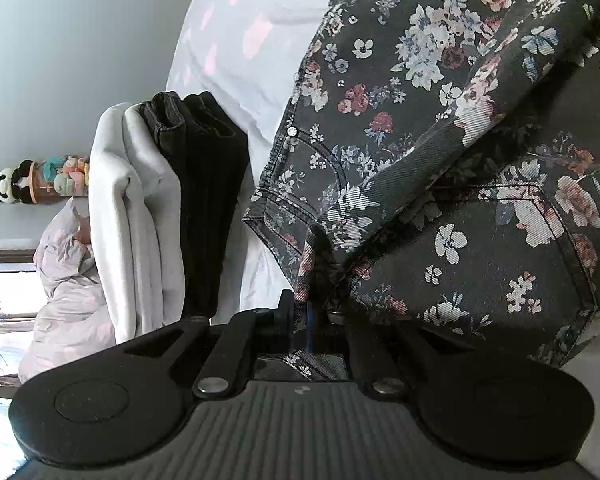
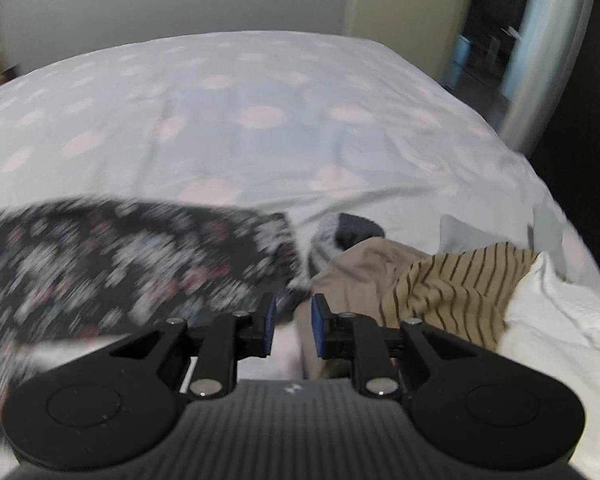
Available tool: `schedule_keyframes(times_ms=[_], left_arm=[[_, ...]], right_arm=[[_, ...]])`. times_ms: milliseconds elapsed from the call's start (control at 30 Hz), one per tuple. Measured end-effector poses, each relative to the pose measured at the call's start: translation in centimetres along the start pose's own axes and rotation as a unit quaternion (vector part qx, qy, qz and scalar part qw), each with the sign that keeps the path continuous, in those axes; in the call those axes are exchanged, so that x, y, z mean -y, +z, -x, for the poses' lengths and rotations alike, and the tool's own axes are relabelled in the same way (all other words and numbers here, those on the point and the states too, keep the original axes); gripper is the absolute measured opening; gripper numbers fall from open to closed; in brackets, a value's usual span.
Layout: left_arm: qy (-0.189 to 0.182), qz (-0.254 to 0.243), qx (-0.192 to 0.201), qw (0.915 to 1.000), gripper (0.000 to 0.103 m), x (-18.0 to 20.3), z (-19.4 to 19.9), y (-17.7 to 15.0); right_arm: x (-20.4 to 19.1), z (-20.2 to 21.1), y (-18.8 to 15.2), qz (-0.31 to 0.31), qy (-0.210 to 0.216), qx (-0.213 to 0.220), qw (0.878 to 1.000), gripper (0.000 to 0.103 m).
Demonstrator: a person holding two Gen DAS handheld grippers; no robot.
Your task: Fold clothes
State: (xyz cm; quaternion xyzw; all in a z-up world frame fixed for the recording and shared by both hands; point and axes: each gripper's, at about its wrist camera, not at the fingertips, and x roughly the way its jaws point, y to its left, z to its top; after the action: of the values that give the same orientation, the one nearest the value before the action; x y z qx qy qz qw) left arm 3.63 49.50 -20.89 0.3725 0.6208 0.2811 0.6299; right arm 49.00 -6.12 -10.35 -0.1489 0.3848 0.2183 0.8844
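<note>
Dark floral trousers [image 1: 440, 152] fill most of the left wrist view, draped and folded over themselves. My left gripper [image 1: 312, 312] is shut on an edge of this floral fabric near the waistband. In the right wrist view the same floral trousers [image 2: 120, 264] lie blurred at the left on the dotted bed sheet [image 2: 260, 120]. My right gripper [image 2: 294, 320] hangs above the sheet, jaws a little apart with nothing between the blue pads [image 2: 319, 320], just right of the trousers' end.
A stack of folded clothes, white [image 1: 128, 220] and black [image 1: 204, 200], stands beside the trousers. A heap of loose garments, beige [image 2: 352, 276], striped [image 2: 452, 284] and white [image 2: 560, 320], lies at the bed's right. Crumpled bedding [image 1: 64, 292] and soft toys [image 1: 40, 180] sit beyond.
</note>
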Motion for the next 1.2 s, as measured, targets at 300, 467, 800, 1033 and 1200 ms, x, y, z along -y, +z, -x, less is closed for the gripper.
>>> schedule_keyframes(times_ms=[300, 467, 800, 1033, 1200], left_arm=[[0.011, 0.042, 0.022, 0.9988, 0.007, -0.8, 1.8, -1.4], [0.016, 0.067, 0.035, 0.9970, 0.007, -1.5, 3.3, -2.8], [0.007, 0.139, 0.060, 0.9884, 0.007, -4.0, 6.1, -6.1], [0.000, 0.169, 0.066, 0.9835, 0.005, -7.5, 6.8, -5.6], [0.011, 0.162, 0.066, 0.9846, 0.004, -8.5, 4.5, -2.2]], right_arm=[[-4.5, 8.0, -8.2, 0.141, 0.061, 0.002, 0.988, 0.057], [-6.6, 6.1, -10.8, 0.169, -0.008, -0.008, 0.986, 0.036], [-5.3, 9.6, -5.7, 0.107, -0.080, 0.060, 0.989, 0.002], [-6.0, 10.5, 0.9, 0.134, -0.114, 0.071, 0.982, 0.002], [-6.9, 7.0, 5.8, 0.143, -0.131, 0.041, 0.980, 0.002]])
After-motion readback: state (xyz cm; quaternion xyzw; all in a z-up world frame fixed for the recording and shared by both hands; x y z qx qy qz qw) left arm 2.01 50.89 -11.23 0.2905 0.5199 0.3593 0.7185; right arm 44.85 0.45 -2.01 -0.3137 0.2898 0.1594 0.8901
